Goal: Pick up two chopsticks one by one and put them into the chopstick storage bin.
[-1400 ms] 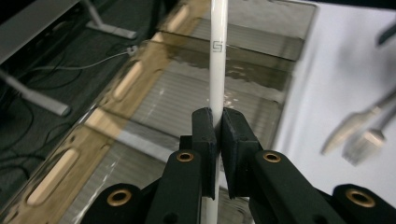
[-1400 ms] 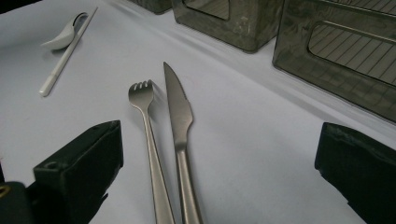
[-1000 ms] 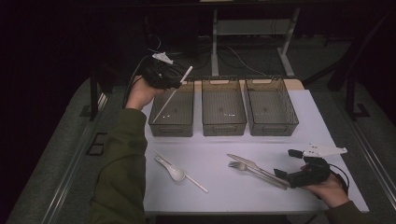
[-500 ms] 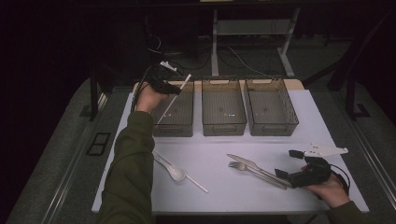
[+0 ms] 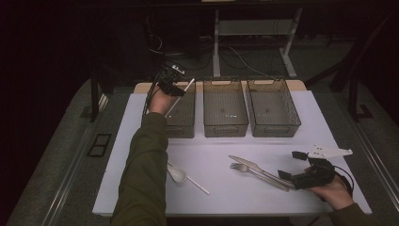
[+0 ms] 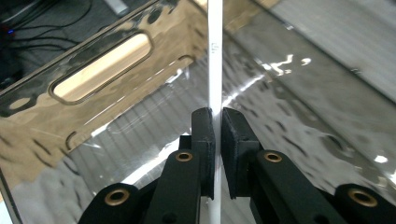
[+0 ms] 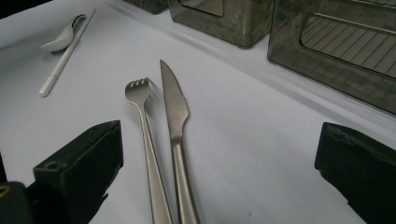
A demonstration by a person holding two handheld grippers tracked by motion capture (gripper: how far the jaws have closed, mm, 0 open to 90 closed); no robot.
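My left gripper [image 5: 171, 81] is at the far end of the left clear bin [image 5: 181, 129], shut on a white chopstick [image 5: 180, 97] that slants down into the bin. In the left gripper view the pads [image 6: 204, 126] clamp the chopstick [image 6: 215, 56] above the bin's floor. My right gripper [image 5: 288, 177] rests open on the white mat at the front right. A metal fork [image 7: 144, 121] and knife [image 7: 173, 102] lie side by side, their handles running between its open jaws [image 7: 219, 140].
A middle bin [image 5: 226, 129] and a right bin [image 5: 277, 130] stand beside the left one at the back of the mat. A white spoon [image 5: 176, 173] and a second white chopstick [image 5: 194, 181] lie at the front left, beside my left sleeve.
My left gripper has shifted slightly down and right with the chopstick, closer over the left bin. The right gripper, fork and knife have not moved.
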